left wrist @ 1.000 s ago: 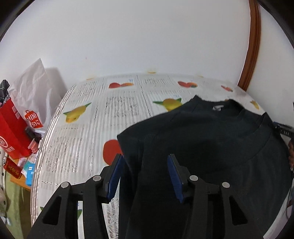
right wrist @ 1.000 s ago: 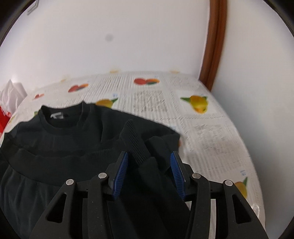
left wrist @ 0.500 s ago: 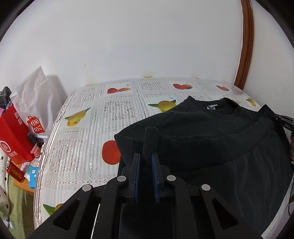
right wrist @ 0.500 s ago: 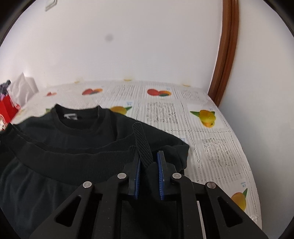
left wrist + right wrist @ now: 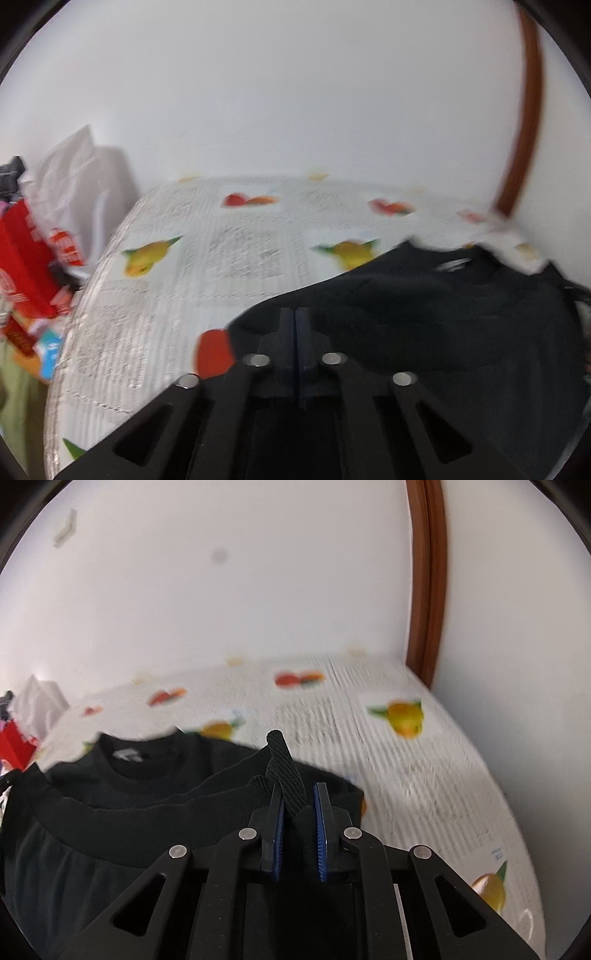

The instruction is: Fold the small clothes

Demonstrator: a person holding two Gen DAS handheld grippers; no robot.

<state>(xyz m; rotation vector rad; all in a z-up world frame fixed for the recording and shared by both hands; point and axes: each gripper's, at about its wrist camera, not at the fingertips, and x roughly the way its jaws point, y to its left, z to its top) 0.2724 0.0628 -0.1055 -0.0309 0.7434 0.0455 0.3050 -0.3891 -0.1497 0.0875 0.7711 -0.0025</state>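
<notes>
One black sweatshirt (image 5: 110,812) on fruit-print table (image 5: 424,775). Two hand-held grippers: right hand-held gripper (image 5: 298,794) pinching ribbed cuff (image 5: 284,771); left hand-held gripper (image 5: 295,325) pressed together (grip unclear).

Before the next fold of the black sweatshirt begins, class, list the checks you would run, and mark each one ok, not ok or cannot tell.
1. Right gripper clamps the ribbed hem: ok.
2. Left gripper shut, no fabric seen between its pads: not ok.
3. Black sweatshirt lies on the fruit-print tablecloth: ok.
4. Collar faces the wall: ok.
5. Tablecloth beyond the collar free: ok.
6. Near edge of the sweatshirt flat: cannot tell.
</notes>
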